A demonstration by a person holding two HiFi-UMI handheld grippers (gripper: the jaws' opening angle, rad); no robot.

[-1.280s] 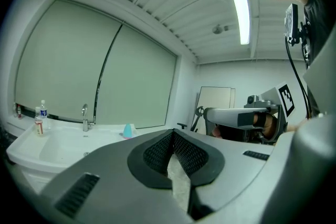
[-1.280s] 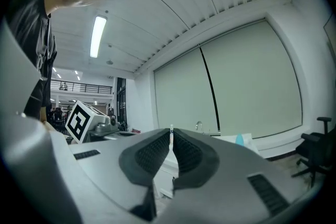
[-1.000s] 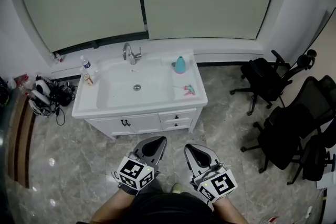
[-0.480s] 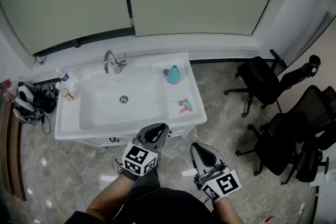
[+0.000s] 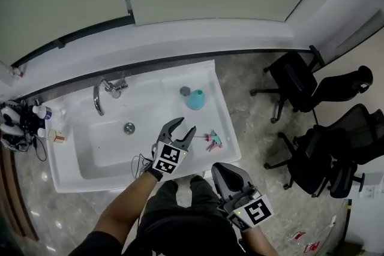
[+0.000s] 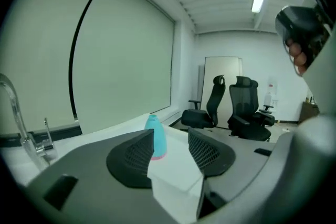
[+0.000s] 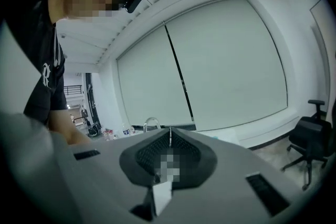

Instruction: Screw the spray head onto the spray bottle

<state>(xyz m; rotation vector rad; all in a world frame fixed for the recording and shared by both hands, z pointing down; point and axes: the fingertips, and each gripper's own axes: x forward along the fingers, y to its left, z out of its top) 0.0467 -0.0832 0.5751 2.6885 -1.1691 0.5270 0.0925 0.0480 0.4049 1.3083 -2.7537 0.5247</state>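
Forward over the white table [image 5: 221,119] has come the left tool [image 5: 185,126] since a second ago. Its jaws have just been opening and stand partway apart, gripping nothing. Beyond the gap stands the teal spray bottle [image 5: 195,99] [image 6: 156,136], upright near the table's back right corner. The spray head [image 5: 212,139] – pink and teal, apparently – lies just right of this tool. The right tool [image 5: 219,168] hangs short of the table's front edge, jaws fully closed, empty.
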